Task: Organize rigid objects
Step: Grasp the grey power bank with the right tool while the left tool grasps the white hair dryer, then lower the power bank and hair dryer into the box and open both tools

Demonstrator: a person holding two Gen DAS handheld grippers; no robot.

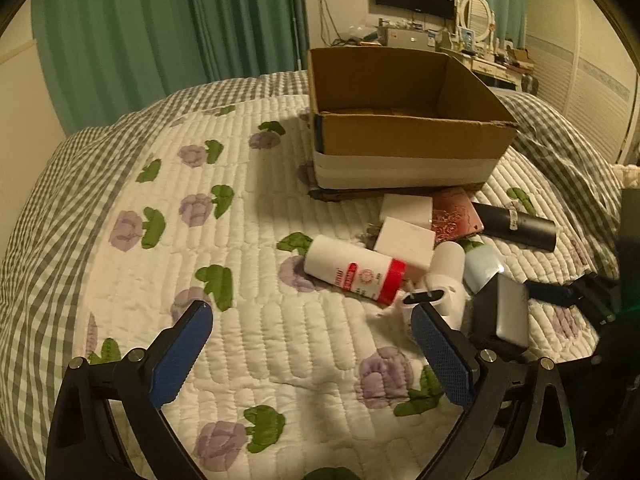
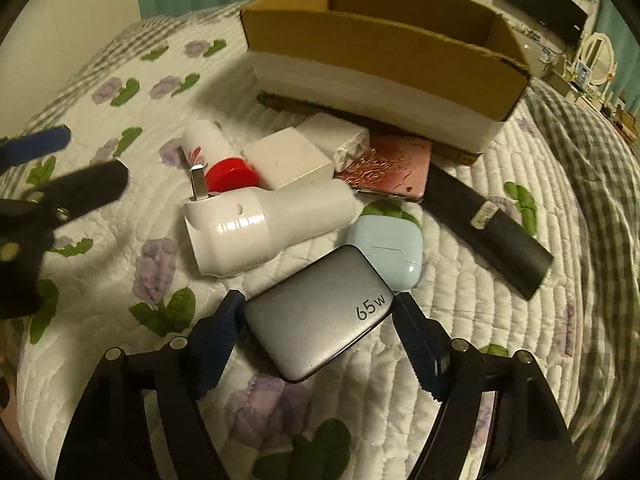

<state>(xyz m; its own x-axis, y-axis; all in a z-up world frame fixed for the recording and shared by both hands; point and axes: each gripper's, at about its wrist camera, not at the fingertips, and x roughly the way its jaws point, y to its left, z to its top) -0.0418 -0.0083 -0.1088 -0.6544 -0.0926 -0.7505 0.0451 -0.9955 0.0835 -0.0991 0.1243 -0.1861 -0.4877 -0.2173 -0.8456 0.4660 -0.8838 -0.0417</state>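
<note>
Grey charger (image 2: 320, 332) is gripped by the right gripper (image 2: 316, 320) at the near end of the pile, likely for the cardboard box (image 2: 384, 56) far behind | left gripper (image 1: 312, 340) is spread wide, holding nothing, kept left of the white bottle (image 1: 354, 270).

A: Where does my left wrist camera sit?

B: Above the bed (image 1: 248, 280), looking forward and down between its jaws, with the cardboard box (image 1: 404, 136) ahead and the pile of items off to the right, fairly near.

A: And my right wrist camera?

B: Much nearer the pile, angled down, with the grey charger (image 2: 320, 320) right at the lens.

A: What do both views share?

B: The box, the white bottle (image 1: 352, 272), the charger and the quilt.
</note>
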